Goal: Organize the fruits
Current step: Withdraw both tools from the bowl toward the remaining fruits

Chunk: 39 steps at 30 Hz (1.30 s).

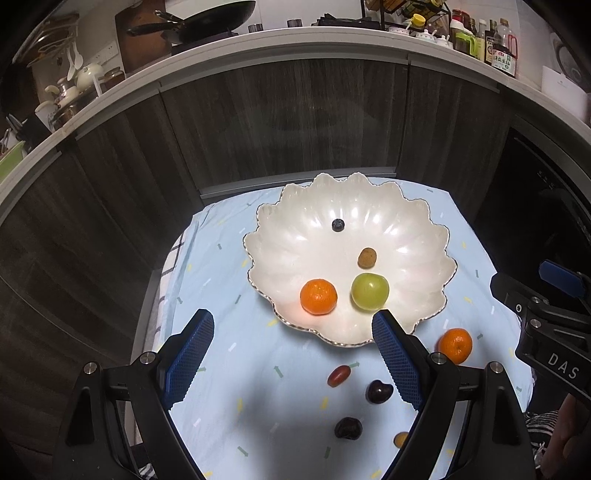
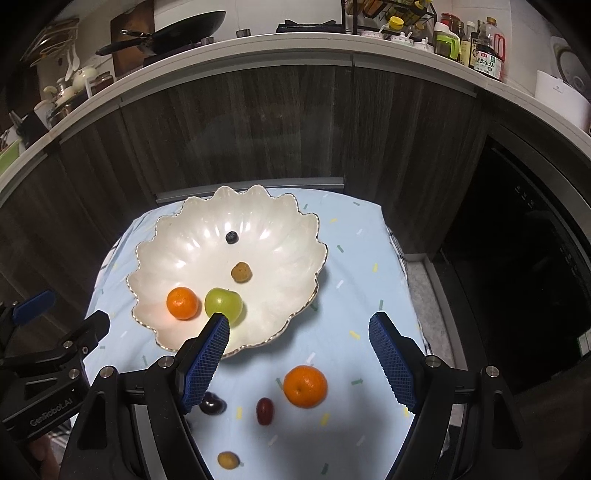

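Note:
A white scalloped bowl (image 1: 417,229) (image 2: 295,236) on the light blue cloth holds an orange mandarin (image 1: 318,296) (image 2: 181,303), a green apple (image 1: 369,291) (image 2: 223,304), a small brown fruit (image 1: 367,257) (image 2: 241,272) and a blueberry (image 1: 337,225) (image 2: 231,237). On the cloth in front lie a second mandarin (image 1: 455,345) (image 2: 305,386), a red oblong fruit (image 1: 338,376) (image 2: 265,410), two dark cherries (image 1: 379,391) (image 1: 348,428), one of them (image 2: 212,403) in the right wrist view, and a small yellow fruit (image 1: 400,439) (image 2: 228,460). My left gripper (image 1: 291,341) and right gripper (image 2: 299,343) hover open above the cloth, nothing between their fingers.
The cloth-covered table (image 1: 207,406) (image 2: 369,280) stands against dark wood cabinet fronts (image 1: 280,122). A counter above carries a pan (image 1: 207,18), bottles (image 1: 498,48) and jars. A dark opening (image 2: 524,258) lies to the right. The right gripper's body (image 1: 554,325) sits beside the left one.

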{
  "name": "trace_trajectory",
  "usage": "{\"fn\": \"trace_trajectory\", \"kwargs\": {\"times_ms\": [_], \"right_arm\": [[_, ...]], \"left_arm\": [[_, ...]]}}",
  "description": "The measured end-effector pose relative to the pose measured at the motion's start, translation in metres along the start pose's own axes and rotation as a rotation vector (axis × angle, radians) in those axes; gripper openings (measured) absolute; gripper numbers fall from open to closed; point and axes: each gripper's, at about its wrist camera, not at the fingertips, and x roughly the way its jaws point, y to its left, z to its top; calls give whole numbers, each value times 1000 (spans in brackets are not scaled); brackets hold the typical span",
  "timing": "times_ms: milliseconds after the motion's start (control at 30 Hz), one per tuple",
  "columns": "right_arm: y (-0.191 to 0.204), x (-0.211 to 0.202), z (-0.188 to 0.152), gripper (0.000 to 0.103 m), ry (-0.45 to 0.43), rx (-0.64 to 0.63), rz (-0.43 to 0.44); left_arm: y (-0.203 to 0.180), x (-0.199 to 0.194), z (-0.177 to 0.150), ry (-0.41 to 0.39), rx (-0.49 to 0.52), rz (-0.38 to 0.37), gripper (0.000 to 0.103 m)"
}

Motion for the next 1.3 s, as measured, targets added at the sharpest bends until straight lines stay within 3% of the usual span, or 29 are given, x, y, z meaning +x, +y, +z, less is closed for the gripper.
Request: {"fn": "trace_trajectory", "kwargs": {"times_ms": [900, 1300], "right_arm": [[2, -5, -40, 79, 53, -21, 1], [6, 0, -67, 79, 101, -42, 8]], "left_arm": [[0, -5, -44, 38, 18, -21, 88], [-9, 1, -77, 93, 99, -59, 88]]}}
